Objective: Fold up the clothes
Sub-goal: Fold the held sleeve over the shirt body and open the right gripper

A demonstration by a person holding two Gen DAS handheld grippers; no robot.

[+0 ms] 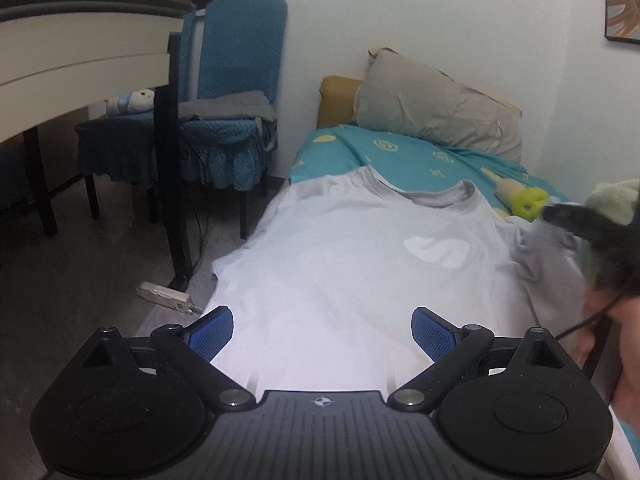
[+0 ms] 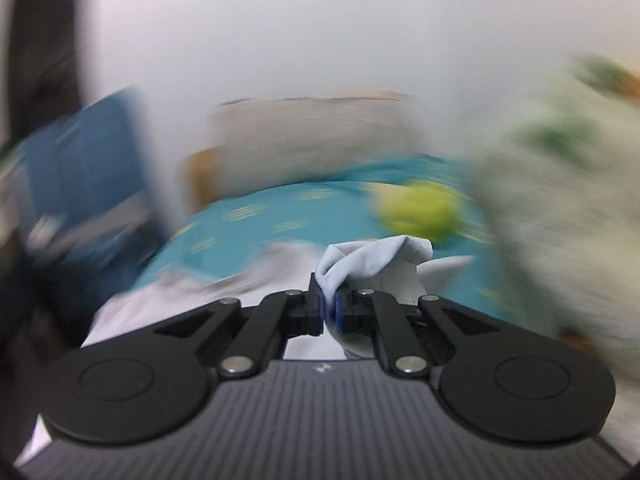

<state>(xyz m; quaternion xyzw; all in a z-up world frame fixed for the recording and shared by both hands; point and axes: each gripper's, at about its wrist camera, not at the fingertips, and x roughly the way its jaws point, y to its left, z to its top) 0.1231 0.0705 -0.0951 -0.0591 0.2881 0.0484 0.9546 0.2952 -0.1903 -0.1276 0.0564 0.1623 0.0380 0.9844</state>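
Note:
A light grey T-shirt [image 1: 340, 248] with a white S-shaped logo lies spread on the bed, collar toward the pillow. Its right sleeve side is bunched up. My left gripper [image 1: 322, 330] is open and empty, hovering over the shirt's lower part. My right gripper [image 2: 329, 306] is shut on a bunched fold of the shirt [image 2: 372, 258] and holds it lifted above the bed. The right wrist view is motion-blurred.
The bed has a teal patterned sheet [image 1: 404, 152] and a grey pillow [image 1: 432, 104] by the wall. A yellow-green toy [image 1: 528, 200] lies near the shirt's shoulder. Blue-covered chairs [image 1: 236, 80], a white table [image 1: 80, 52] and a power strip [image 1: 164, 294] stand left of the bed.

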